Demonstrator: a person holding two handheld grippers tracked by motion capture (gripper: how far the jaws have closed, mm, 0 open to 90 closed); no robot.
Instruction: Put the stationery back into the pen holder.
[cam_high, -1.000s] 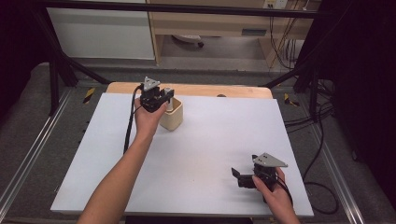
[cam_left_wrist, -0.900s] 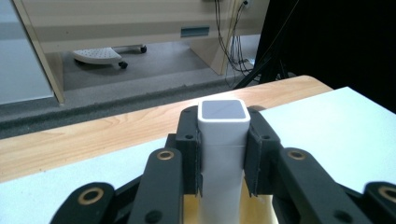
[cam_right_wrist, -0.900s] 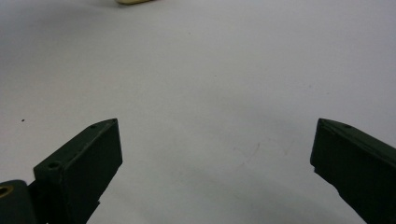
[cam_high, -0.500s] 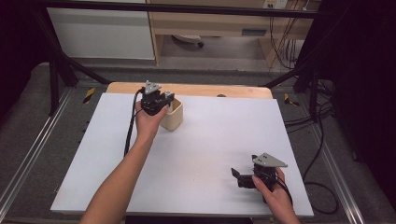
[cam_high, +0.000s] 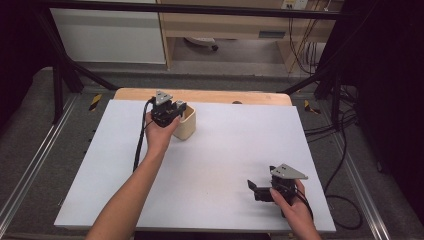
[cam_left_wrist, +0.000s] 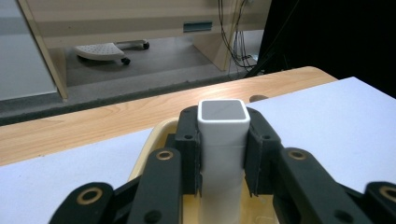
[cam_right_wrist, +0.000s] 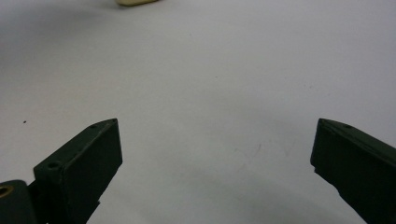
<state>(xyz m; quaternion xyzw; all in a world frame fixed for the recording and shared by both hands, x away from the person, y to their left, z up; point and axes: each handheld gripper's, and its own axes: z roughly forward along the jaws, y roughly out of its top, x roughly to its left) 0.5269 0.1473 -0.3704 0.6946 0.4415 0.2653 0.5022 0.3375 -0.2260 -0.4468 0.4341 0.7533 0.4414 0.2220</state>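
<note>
If our left gripper (cam_left_wrist: 223, 154), its jaws clamped on the white square bottle (cam_left_wrist: 223, 140), tilts, it could tip the cream container (cam_high: 186, 125); right gripper (cam_high: 260, 190) jaws gape empty.

I count two grippers, my left gripper (cam_left_wrist: 222, 154) and my right gripper (cam_right_wrist: 215, 163), one in each hand. There is one white square tube (cam_left_wrist: 223, 140) and one cream container (cam_high: 186, 124). One white board (cam_high: 225, 165) lies on one wooden table (cam_high: 210, 95).

Lab or recording rig: white-covered worktop (cam_high: 210, 165) inside black metal frame bars (cam_high: 60, 75), loose cables (cam_high: 300, 45) upper right, grey floor mats (cam_high: 30, 145) at the left, plain wooden cabinet (cam_high: 225, 25) behind.
</note>
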